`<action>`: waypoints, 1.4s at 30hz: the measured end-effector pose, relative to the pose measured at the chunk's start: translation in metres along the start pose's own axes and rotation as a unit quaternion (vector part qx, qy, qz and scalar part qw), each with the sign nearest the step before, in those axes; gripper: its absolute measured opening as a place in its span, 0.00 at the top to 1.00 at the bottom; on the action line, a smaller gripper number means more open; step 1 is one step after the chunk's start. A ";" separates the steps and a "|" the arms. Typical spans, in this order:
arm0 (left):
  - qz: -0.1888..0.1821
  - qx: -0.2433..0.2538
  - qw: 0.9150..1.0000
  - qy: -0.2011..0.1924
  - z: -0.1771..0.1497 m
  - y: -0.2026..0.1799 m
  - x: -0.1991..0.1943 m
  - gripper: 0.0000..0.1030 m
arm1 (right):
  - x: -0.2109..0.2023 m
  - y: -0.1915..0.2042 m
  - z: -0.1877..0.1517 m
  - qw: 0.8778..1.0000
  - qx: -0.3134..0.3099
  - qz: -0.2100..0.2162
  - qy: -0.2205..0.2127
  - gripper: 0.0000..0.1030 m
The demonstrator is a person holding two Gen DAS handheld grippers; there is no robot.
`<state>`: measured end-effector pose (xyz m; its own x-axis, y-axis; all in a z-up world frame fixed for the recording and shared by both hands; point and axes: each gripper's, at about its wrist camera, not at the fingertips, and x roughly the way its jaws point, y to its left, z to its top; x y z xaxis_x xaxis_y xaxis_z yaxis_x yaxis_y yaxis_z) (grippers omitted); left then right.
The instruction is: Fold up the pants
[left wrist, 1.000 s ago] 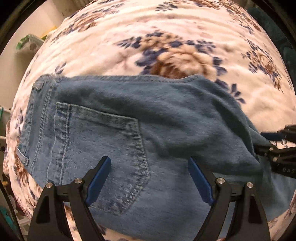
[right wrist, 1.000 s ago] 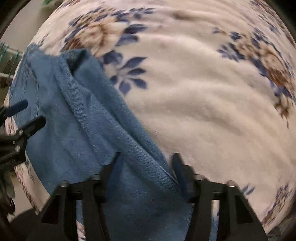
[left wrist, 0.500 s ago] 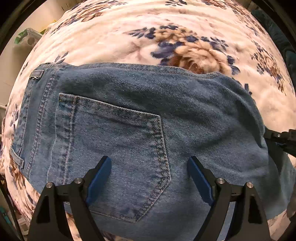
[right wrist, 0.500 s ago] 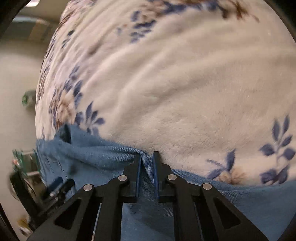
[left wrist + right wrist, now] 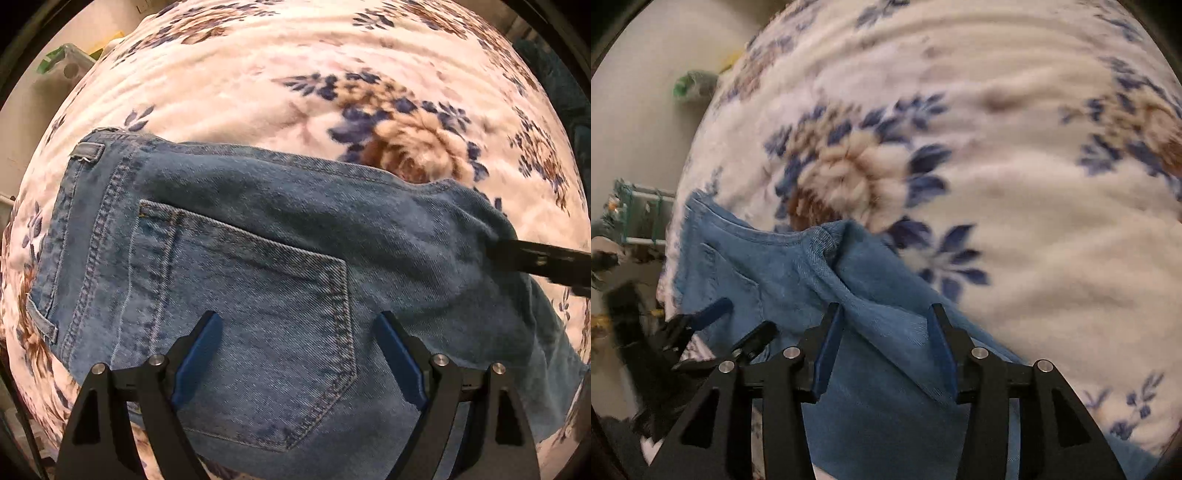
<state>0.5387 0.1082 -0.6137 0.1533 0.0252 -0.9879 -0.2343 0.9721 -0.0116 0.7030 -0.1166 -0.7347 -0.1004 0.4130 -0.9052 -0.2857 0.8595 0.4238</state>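
Blue denim pants [image 5: 280,251] lie folded on a white floral blanket [image 5: 258,81], back pocket [image 5: 251,295] up, waistband at the left. My left gripper [image 5: 295,325] is open and hovers just over the pocket. My right gripper [image 5: 886,314] is open, its fingers astride a raised fold of the pants [image 5: 820,273] at their crumpled right end. The right gripper also shows in the left wrist view [image 5: 539,258] at the right edge. The left gripper also shows in the right wrist view [image 5: 738,317] at the lower left.
The blanket [image 5: 1015,184] stretches far and right of the pants. A green and white box [image 5: 62,62] stands past the bed's far left edge. A shelf rack [image 5: 639,210] stands by the wall at the left.
My right gripper was shut on the pants' edge half a second ago; now it is open and the cloth lies loose between its fingers. The left gripper stays open over the pocket.
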 end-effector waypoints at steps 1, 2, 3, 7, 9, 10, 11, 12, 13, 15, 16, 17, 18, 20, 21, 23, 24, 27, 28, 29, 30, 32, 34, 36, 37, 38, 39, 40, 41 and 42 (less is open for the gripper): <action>0.000 -0.001 1.000 0.001 0.001 0.003 0.000 0.18 | -0.001 0.006 -0.004 1.000 -0.016 0.002 -0.010 0.80; -0.001 -0.003 1.000 0.003 0.002 0.004 0.002 0.18 | 0.000 0.015 -0.002 0.999 -0.033 0.003 -0.014 0.82; -0.004 -0.008 1.000 0.006 0.002 0.009 0.004 0.18 | 0.000 0.027 -0.008 0.998 -0.063 -0.004 -0.013 0.82; -0.009 -0.013 1.000 0.010 0.006 0.016 0.012 0.18 | 0.005 0.040 -0.034 0.990 -0.118 0.041 0.058 0.80; -0.010 -0.015 1.000 0.011 0.008 0.021 0.015 0.18 | 0.000 0.029 -0.032 0.991 -0.098 0.065 0.061 0.80; -0.011 -0.016 1.000 0.011 0.008 0.023 0.016 0.18 | -0.004 0.019 -0.028 0.993 -0.076 0.077 0.057 0.80; -0.012 -0.016 1.000 0.011 0.009 0.026 0.016 0.18 | -0.012 0.005 -0.021 0.993 -0.043 0.101 0.044 0.80; -0.012 -0.016 1.000 0.012 0.010 0.028 0.017 0.18 | -0.021 -0.010 -0.015 0.991 -0.009 0.131 0.023 0.79; -0.013 -0.017 1.000 0.012 0.009 0.029 0.017 0.18 | -0.028 -0.024 -0.010 0.988 0.022 0.151 0.004 0.71; -0.013 -0.016 1.000 0.013 0.011 0.033 0.019 0.18 | -0.034 -0.053 -0.001 0.982 0.086 0.167 -0.021 0.67; -0.011 -0.015 1.000 0.014 0.012 0.030 0.021 0.18 | -0.029 -0.064 0.002 0.978 0.108 0.175 -0.018 0.67; -0.010 -0.013 1.000 0.014 0.013 0.032 0.021 0.18 | -0.022 -0.066 0.007 0.976 0.116 0.183 -0.008 0.67; -0.008 -0.011 1.000 0.013 0.013 0.031 0.018 0.18 | -0.010 -0.068 0.009 0.974 0.119 0.191 0.015 0.67; -0.006 -0.008 1.000 0.013 0.019 0.028 0.020 0.18 | 0.011 -0.056 0.012 0.975 0.096 0.196 0.052 0.67; -0.004 -0.006 1.000 0.012 0.020 0.031 0.021 0.18 | 0.025 -0.044 0.013 0.973 0.080 0.204 0.076 0.67; 0.000 -0.003 1.000 0.012 0.021 0.023 0.022 0.18 | 0.039 -0.031 0.009 0.967 0.065 0.227 0.096 0.67; 0.001 -0.002 1.000 0.012 0.022 0.023 0.023 0.18 | 0.045 -0.028 0.008 0.966 0.062 0.231 0.102 0.67; 0.004 -0.002 1.000 0.011 0.023 0.025 0.024 0.18 | 0.060 -0.026 0.004 0.960 0.076 0.250 0.101 0.67; 0.004 -0.002 1.000 0.010 0.023 0.025 0.026 0.18 | 0.059 -0.028 0.001 0.960 0.083 0.254 0.088 0.67; 0.005 -0.002 1.000 0.010 0.022 0.025 0.026 0.18 | 0.058 -0.030 -0.005 0.960 0.086 0.255 0.079 0.70; 0.005 -0.002 1.000 0.010 0.023 0.026 0.027 0.18 | 0.055 -0.032 -0.008 0.960 0.094 0.255 0.067 0.91; 0.006 -0.001 1.000 0.010 0.018 0.023 0.024 0.18 | 0.044 -0.047 -0.014 0.961 0.117 0.247 0.043 1.00; 0.005 -0.001 1.000 0.011 0.018 0.025 0.024 0.18 | 0.027 -0.057 -0.016 0.961 0.127 0.247 0.016 1.00; 0.003 -0.003 1.000 0.011 0.015 0.026 0.026 0.18 | 0.015 -0.070 -0.010 0.955 0.132 0.264 0.008 0.99; 0.003 -0.004 1.000 0.011 0.014 0.026 0.027 0.18 | 0.012 -0.076 -0.009 0.954 0.140 0.266 0.012 0.98; 0.002 -0.007 1.000 0.011 0.014 0.025 0.026 0.18 | 0.014 -0.083 -0.007 0.948 0.153 0.276 0.026 0.96; 0.002 -0.010 1.000 0.008 0.014 0.027 0.022 0.18 | 0.015 -0.089 -0.006 0.941 0.169 0.291 0.037 0.85; 0.003 -0.014 1.000 0.003 0.015 0.029 0.017 0.18 | 0.017 -0.091 -0.004 0.937 0.173 0.301 0.041 0.59; 0.007 -0.016 1.000 -0.009 0.017 0.031 0.011 0.18 | 0.019 -0.089 -0.003 0.929 0.173 0.324 0.042 0.43; 0.009 -0.018 1.000 -0.023 0.020 0.033 0.004 0.18 | 0.025 -0.093 0.002 0.918 0.176 0.351 0.045 0.24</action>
<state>0.5504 0.1445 -0.6145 0.1930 0.0552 -0.9796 -0.2721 0.9623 0.0006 0.7288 -0.1855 -0.7965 -0.2250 0.8902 -0.3962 0.2047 0.4407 0.8740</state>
